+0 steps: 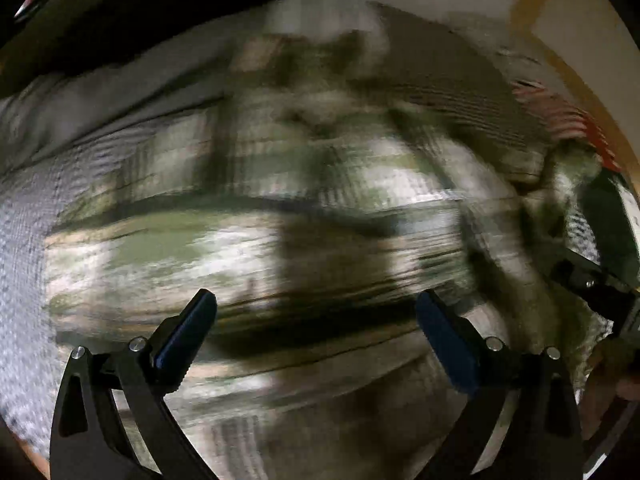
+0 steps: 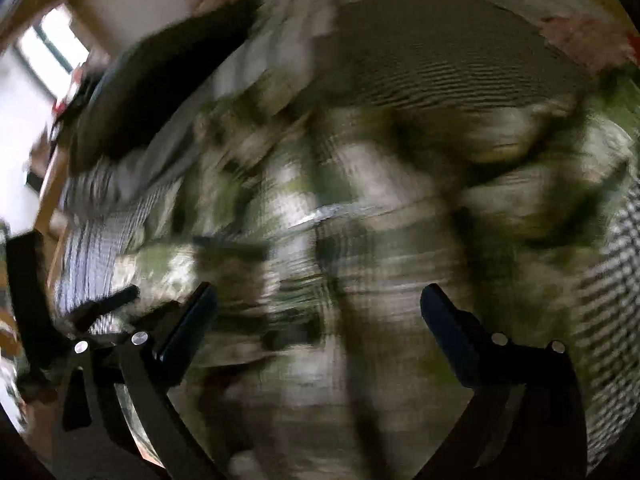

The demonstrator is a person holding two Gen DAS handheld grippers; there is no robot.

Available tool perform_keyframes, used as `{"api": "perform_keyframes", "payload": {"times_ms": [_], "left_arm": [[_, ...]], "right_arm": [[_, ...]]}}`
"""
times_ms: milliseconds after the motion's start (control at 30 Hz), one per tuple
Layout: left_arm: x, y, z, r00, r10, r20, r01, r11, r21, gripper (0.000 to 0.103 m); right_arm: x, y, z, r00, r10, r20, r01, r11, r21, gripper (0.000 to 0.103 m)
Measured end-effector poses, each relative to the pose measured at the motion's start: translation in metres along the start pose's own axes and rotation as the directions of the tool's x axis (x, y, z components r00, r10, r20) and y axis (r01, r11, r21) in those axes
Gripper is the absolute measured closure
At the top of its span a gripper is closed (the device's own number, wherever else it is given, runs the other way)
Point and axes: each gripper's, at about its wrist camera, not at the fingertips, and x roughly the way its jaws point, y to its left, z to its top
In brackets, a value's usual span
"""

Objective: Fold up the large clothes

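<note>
Currently listed: one green-and-white plaid garment (image 1: 248,240), large, spread over a grey checked bedcover (image 1: 24,240), laid out flat presumably so its edges can be reached for folding; detail is smeared by blur. Left gripper (image 1: 316,320): jaws spread wide, nothing between them, poised above the cloth. Right gripper (image 2: 318,316): jaws likewise spread, empty, angled down at the plaid. Beyond: a brownish ribbed textile (image 2: 440,52) overlapping the garment's far side; a dark cushion (image 2: 160,80) near the bed's edge.
</note>
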Motion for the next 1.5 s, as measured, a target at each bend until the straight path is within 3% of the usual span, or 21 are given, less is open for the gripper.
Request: {"api": "perform_keyframes", "payload": {"times_ms": [200,300,467,667,767,867,967,1067,1167,1233,1267,1300,1333,1500], "left_arm": [[0.032,-0.138,0.023,0.996,-0.088,0.003,0.086,0.985,0.15,0.005],[0.05,-0.178,0.047,0.993,-0.119,-0.011,0.119,0.968,0.22,0.005],[0.083,-0.226,0.088,0.993,-0.113,-0.031,0.117,0.947,0.298,0.005],[0.119,-0.282,0.12,0.985,-0.148,-0.088,0.168,0.937,0.307,0.005],[0.112,-0.316,0.117,0.976,-0.209,-0.067,0.219,0.912,0.347,0.005],[0.104,-0.352,0.096,0.978,-0.206,-0.037,0.199,0.86,0.47,0.005],[0.104,-0.385,0.066,0.986,-0.164,-0.033,0.151,0.786,0.599,0.005],[0.115,-0.408,0.036,0.998,-0.066,-0.021,0.062,0.707,0.704,0.005],[0.131,-0.413,0.021,0.999,0.011,-0.052,0.031,0.67,0.742,0.005],[0.146,-0.408,0.014,0.992,0.061,-0.107,0.039,0.672,0.74,0.005],[0.149,-0.402,0.013,0.991,0.057,-0.124,0.05,0.691,0.721,0.005],[0.15,-0.4,0.013,0.99,0.049,-0.13,0.059,0.701,0.71,0.005],[0.149,-0.398,0.013,0.99,0.049,-0.134,0.06,0.707,0.705,0.005],[0.141,-0.391,0.006,0.986,0.069,-0.154,0.056,0.727,0.684,0.005]], "right_arm": [[-0.032,-0.09,0.016,0.997,-0.062,0.04,0.059,0.996,0.074,0.003],[-0.044,-0.126,0.017,0.994,-0.088,0.06,0.082,0.992,0.1,0.003],[-0.057,-0.196,0.022,0.983,-0.151,0.107,0.126,0.969,0.212,0.003],[-0.072,-0.281,0.055,0.943,-0.25,0.22,0.155,0.914,0.374,0.003],[-0.074,-0.322,0.087,0.915,-0.296,0.274,0.165,0.895,0.415,0.003],[-0.064,-0.364,0.115,0.92,-0.292,0.26,0.152,0.88,0.45,0.003],[-0.047,-0.386,0.14,0.932,-0.268,0.242,0.133,0.879,0.458,0.003],[-0.031,-0.39,0.163,0.939,-0.25,0.235,0.135,0.899,0.416,0.003],[-0.015,-0.391,0.183,0.946,-0.239,0.218,0.142,0.912,0.384,0.003],[-0.009,-0.398,0.189,0.946,-0.237,0.222,0.129,0.901,0.414,0.012],[-0.009,-0.401,0.192,0.944,-0.243,0.222,0.13,0.895,0.426,0.022],[-0.009,-0.404,0.194,0.946,-0.239,0.218,0.126,0.892,0.433,0.056],[-0.009,-0.407,0.195,0.953,-0.218,0.209,0.108,0.892,0.438,0.077],[-0.018,-0.403,0.194,0.96,-0.142,0.243,0.031,0.912,0.408,0.085]]}}
